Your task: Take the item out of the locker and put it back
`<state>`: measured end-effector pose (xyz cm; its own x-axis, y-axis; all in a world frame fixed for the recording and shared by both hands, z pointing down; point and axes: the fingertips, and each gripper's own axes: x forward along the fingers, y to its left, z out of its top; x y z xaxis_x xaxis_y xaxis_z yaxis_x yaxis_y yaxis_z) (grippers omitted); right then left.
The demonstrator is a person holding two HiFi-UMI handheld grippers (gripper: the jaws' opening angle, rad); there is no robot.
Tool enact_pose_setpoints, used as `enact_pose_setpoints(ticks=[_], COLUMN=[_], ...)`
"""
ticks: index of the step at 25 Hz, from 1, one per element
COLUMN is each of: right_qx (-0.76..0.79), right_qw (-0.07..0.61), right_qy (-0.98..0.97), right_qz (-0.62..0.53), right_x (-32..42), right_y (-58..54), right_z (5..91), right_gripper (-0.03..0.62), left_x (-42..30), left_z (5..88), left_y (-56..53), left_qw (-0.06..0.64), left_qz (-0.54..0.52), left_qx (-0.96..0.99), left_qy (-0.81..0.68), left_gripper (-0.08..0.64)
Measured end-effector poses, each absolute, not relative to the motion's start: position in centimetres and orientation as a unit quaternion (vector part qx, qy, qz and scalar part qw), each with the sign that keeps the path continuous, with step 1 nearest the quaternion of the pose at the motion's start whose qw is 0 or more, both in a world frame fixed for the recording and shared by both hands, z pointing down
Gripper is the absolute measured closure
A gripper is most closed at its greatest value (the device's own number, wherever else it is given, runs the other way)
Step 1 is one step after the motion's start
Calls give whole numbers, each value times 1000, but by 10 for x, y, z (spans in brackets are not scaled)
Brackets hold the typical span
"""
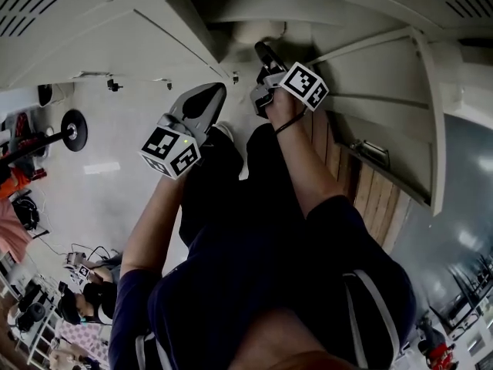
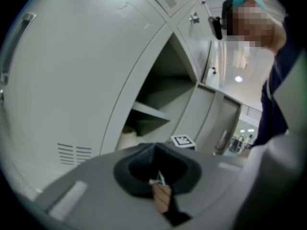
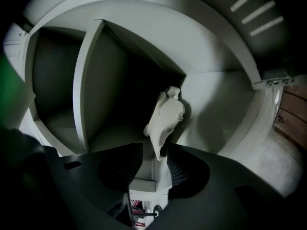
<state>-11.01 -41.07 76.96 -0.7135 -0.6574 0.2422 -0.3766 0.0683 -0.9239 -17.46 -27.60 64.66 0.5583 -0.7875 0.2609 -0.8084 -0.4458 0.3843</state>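
Observation:
A crumpled white item [image 3: 165, 118] stands in the open locker [image 3: 218, 95], against its back wall. My right gripper [image 3: 154, 150] reaches into that compartment, its jaws apart. The item's lower tip hangs in the gap between the ribbed pads [image 3: 129, 159], and neither pad presses on it. In the head view the right gripper [image 1: 262, 51] points into the locker toward the white item [image 1: 258, 33]. My left gripper [image 1: 216, 91] hangs outside to the left, jaws together and empty. From the left gripper [image 2: 154, 148] view, the item [image 2: 127, 139] shows pale on the locker floor.
The locker door [image 1: 385, 129] swings open on the right, its handle [image 1: 371, 153] facing out. A shelf divider [image 3: 88, 85] splits the locker inside. A vented closed door [image 2: 62, 90] is to the left. A barbell weight [image 1: 73, 129] and seated people [image 1: 85, 284] are at the left.

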Motion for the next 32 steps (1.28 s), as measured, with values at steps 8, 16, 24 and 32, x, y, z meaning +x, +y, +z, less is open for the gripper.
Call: enact_pose_setpoints(ticks=[8,16,24,32], right_qx=[-382,-394,-390,-389], right_qw=[145,154,192,233], right_qy=[677,682,680,662], right_qz=[-612,-596,-591,-596], right_x=[-109,-109,-112,-112], right_y=[-425,-435,-445,-457], right_z=[780,776,767,758], right_gripper=[462,487,531,558], left_x=[-176,-177,-184,-188], left_z=[650,655,660,655], left_y=[-284,-291,-293,-284], left_qw=[234,231,235,246], left_qz=[22,22,19,26], left_qx=[855,861,861,855], left_qy=[-463,-453,-451,-455], left_gripper=[557,557,557,557])
